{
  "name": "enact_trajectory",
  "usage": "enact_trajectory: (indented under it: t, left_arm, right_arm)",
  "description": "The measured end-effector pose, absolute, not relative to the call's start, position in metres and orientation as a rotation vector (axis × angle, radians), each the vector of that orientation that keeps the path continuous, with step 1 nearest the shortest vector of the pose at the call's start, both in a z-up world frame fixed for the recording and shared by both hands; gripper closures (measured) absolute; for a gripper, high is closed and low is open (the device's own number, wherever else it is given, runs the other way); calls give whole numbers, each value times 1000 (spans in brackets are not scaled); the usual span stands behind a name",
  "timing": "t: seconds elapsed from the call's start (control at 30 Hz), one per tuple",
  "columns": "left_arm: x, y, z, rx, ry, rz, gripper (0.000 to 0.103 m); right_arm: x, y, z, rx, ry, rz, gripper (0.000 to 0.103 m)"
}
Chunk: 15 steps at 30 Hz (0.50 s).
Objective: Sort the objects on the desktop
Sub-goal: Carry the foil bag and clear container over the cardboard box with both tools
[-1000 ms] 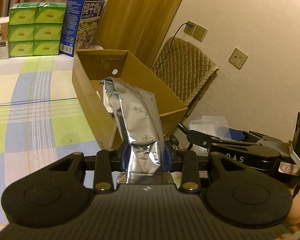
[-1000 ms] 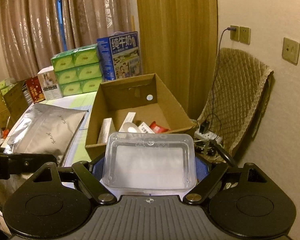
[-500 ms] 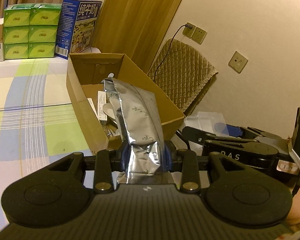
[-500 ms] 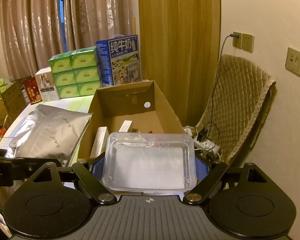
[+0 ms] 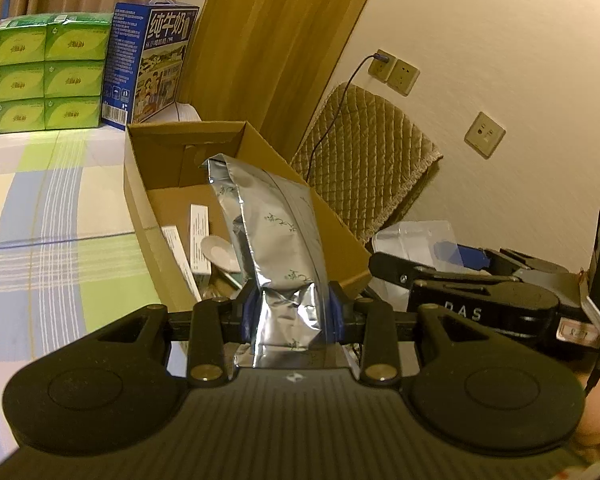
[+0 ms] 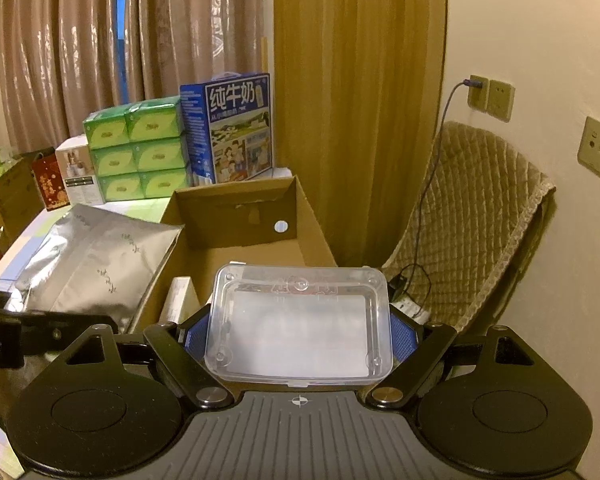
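Observation:
My left gripper [image 5: 292,312] is shut on the lower end of a silver foil pouch [image 5: 274,232], which stands up over the near end of an open cardboard box [image 5: 140,200]. Slim white boxes [image 5: 199,236] and a round white lid lie inside it. My right gripper [image 6: 298,336] is shut on a clear plastic lidded container [image 6: 300,324], held above the same cardboard box [image 6: 240,216]. In the right wrist view the silver pouch [image 6: 96,264] leans over the box's left wall. The right gripper's body [image 5: 480,304] shows at the right of the left wrist view.
The box sits at the right edge of a checked tablecloth [image 5: 40,240]. Green tissue packs [image 6: 136,152] and a blue milk carton [image 6: 230,128] stand behind it. A quilted chair [image 6: 472,220], wall sockets and a cable lie right of the table, curtains behind.
Both grippers have moved forward and higher over the cardboard box, so more of its inside shows. Each keeps its hold on the pouch and the clear container.

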<state>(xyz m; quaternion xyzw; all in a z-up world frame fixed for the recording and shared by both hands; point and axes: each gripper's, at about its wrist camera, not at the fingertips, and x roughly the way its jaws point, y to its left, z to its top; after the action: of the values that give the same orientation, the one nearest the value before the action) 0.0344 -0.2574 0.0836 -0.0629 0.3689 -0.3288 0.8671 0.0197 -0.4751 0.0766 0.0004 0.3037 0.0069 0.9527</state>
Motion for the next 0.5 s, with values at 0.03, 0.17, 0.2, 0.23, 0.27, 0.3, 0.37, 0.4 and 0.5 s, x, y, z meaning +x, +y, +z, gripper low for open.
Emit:
enact_trajectory:
  t: [0.03,0.17,0.2,0.23,0.27,0.3,0.37,0.4,0.5]
  left_arm:
    - [39,-259,84,-134,770,-687,73]
    - [57,-266,86,-145,767,-684,73]
    - [61,-267,85,-147,768,-683,73]
    - [65,-268,85,-147,771,-682,73]
    - [70,-269,85,-149,772,-680,73]
    - [74,-270,85,-149,773,-679,73]
    - [81,-272,84,-149,777,-678,73]
    - [85,-272,83,-148,779,-678,73]
    - [95,-274,82,-144,781,-674,73]
  right_arm:
    - [23,-475,76,-3,620,16,21]
    - [40,-474,74,-33,634,27,21]
    - [44,-473,74,-40,636,30,21]
    - [49,-472,73,-46,638,33,21]
    - [53,-471,72,-49,639,35,21]
    - [57,-470,72,-51,639,39,20]
    - [66,-468,72,-54,638,46,21]
    - [71,-468,71,-56,638,46,21]
    - [83,-466,71,-59,638,50,21]
